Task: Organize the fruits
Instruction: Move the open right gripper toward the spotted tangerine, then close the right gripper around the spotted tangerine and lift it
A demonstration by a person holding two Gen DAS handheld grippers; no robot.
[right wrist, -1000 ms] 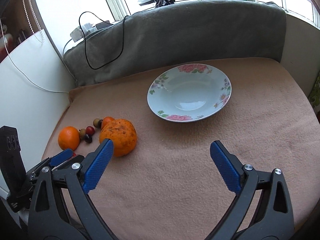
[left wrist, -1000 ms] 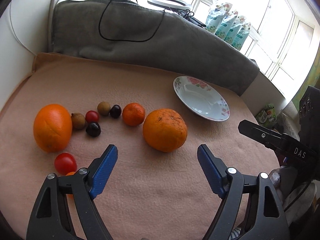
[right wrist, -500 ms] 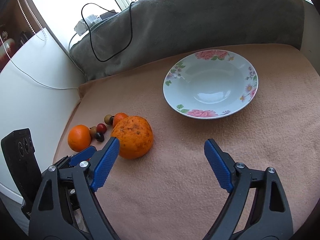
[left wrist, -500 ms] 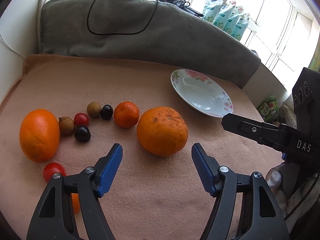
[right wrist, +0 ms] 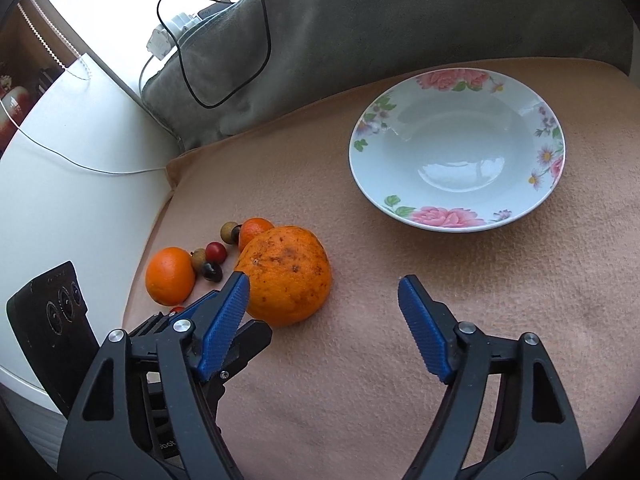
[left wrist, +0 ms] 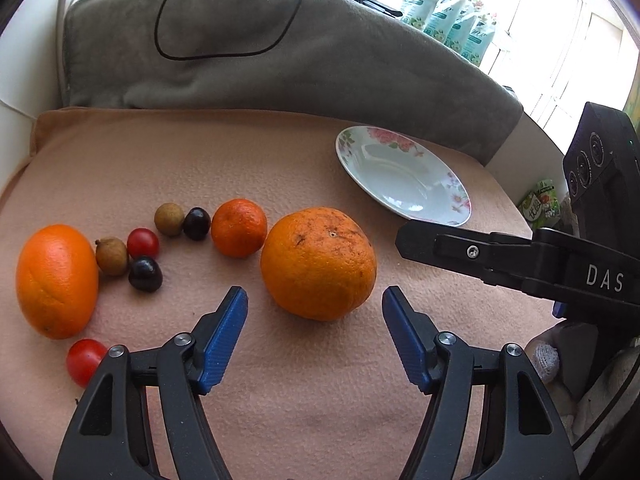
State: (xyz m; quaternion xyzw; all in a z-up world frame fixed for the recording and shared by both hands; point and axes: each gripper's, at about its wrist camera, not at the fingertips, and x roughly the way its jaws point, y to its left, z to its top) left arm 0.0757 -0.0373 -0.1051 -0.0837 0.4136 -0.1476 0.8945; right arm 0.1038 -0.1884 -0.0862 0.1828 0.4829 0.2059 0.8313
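Two blankets made up the scene: a peach fleece blanket (left wrist: 280,160) spread flat as the work surface, and a grey blanket (left wrist: 280,64) heaped along its far edge with a black cable (left wrist: 224,54) looped over it. Bright windows stood behind, with a row of floral pouches (left wrist: 448,20) on the sill.

Taking the large speckled orange (left wrist: 318,262) as landmark, the floral plate (right wrist: 456,148) lay beyond it and to its right, apart from it and holding nothing. Just left of the orange sat a small mandarin (left wrist: 239,227), then a dark cherry (left wrist: 197,218) touching a tan longan (left wrist: 169,219). Farther left came a red cherry tomato (left wrist: 143,243), a second dark cherry (left wrist: 145,274), another longan (left wrist: 111,256) and a smooth oval orange (left wrist: 56,280). A further cherry tomato (left wrist: 85,360) lay at the near left, partly hidden by the gripper's frame.

The left gripper (left wrist: 314,320) hovered just short of the large orange, its blue pads spread wide to either side, gripping nothing. The right gripper (right wrist: 322,308) was likewise released, to the orange's right, one black finger of it crossing the left view between orange and plate.
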